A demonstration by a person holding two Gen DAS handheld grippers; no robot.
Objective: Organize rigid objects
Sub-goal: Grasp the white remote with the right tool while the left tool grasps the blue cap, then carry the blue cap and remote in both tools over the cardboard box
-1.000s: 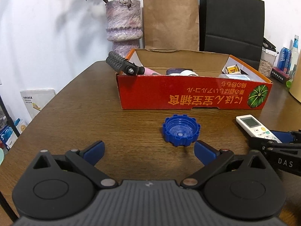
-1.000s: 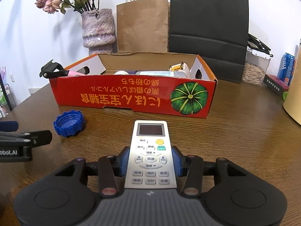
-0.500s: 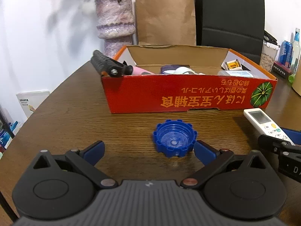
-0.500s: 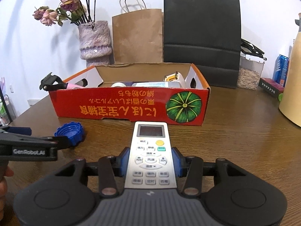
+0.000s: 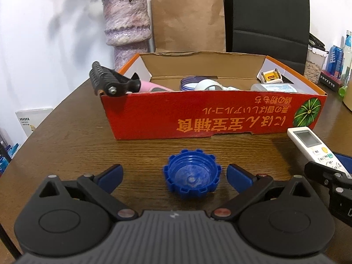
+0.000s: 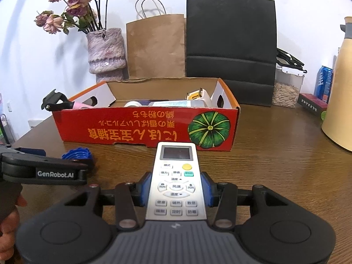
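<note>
Blue ribbed bottle cap (image 5: 192,177) is seen centre-low in the left wrist frame, lying open side up on the wooden table (image 5: 66,145), squarely between the spread fingers of the left gripper (image 5: 175,175), neither pad touching it. No long axis is offered; it is round, notched, rigid plastic. The left gripper is clearly nearer. White remote (image 6: 177,184) is clamped by the right gripper (image 6: 176,189), long axis pointing up-frame at the red cardboard box (image 6: 140,127), which is judged the drop target.
</note>
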